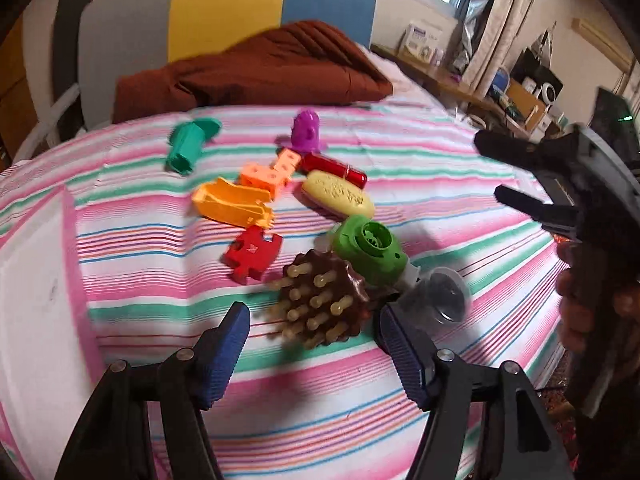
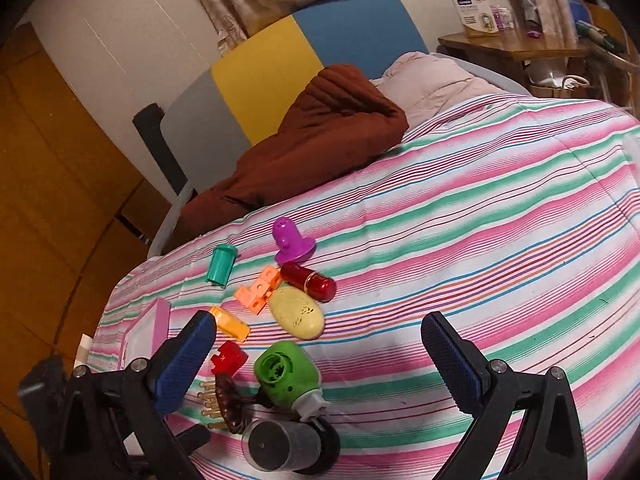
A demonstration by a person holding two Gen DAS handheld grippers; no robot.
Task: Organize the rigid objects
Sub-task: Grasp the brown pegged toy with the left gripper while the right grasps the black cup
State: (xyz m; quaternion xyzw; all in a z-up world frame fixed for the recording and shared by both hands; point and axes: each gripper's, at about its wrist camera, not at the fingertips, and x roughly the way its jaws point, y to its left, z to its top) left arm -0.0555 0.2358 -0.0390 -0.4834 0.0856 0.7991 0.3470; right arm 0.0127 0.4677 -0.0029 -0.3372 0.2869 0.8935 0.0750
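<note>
Small toys lie in a loose cluster on the striped bedspread (image 1: 400, 152). A brown comb head with pale pegs (image 1: 320, 300) lies just ahead of my open, empty left gripper (image 1: 314, 330), between its blue pads. Beside it are a green device (image 1: 370, 252) and a grey cup (image 1: 440, 300). Farther off lie a red puzzle piece (image 1: 252, 258), orange scoop (image 1: 230, 204), peach block (image 1: 270, 172), yellow oval (image 1: 338, 198), red capsule (image 1: 334, 168), purple piece (image 1: 306, 132) and teal tube (image 1: 188, 142). My right gripper (image 2: 316, 344) is open and empty above the green device (image 2: 286, 372).
A pink-rimmed white box (image 1: 36, 280) stands at the left, also in the right wrist view (image 2: 146, 332). A brown quilt (image 1: 256, 68) lies at the head of the bed. The right gripper shows at the right in the left wrist view (image 1: 516, 176). A wooden shelf (image 2: 516, 46) stands beyond the bed.
</note>
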